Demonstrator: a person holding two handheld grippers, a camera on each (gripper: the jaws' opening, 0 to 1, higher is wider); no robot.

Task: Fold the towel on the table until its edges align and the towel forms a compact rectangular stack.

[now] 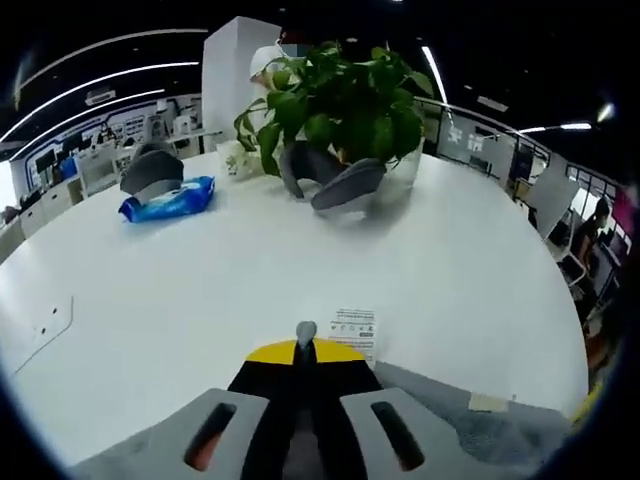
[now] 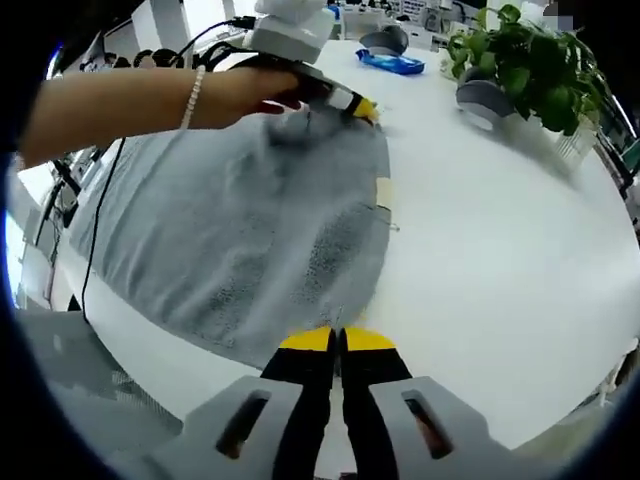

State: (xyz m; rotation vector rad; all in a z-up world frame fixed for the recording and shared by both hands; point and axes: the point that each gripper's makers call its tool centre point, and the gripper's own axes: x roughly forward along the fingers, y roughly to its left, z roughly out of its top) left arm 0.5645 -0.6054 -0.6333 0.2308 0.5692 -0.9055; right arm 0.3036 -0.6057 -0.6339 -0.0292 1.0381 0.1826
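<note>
Grey towel (image 2: 240,240) spread flat on white table (image 2: 500,260). Right gripper (image 2: 338,340) at 6 o'clock, pressed together on towel's near edge. Left gripper (image 2: 352,103) at 12 o'clock, held by a hand (image 2: 245,95), pinching the far corner; care label (image 1: 355,328) just ahead. Potted plant (image 1: 340,100) at 12 o'clock in left gripper view.

The right gripper (image 2: 339,338) is held with its yellow-tipped jaws closed at the near edge of the towel (image 2: 240,240). The left gripper (image 2: 350,103) is clasped by a hand (image 2: 245,95), wrist braceleted, at the towel's far edge, jaws pressed together.
</note>
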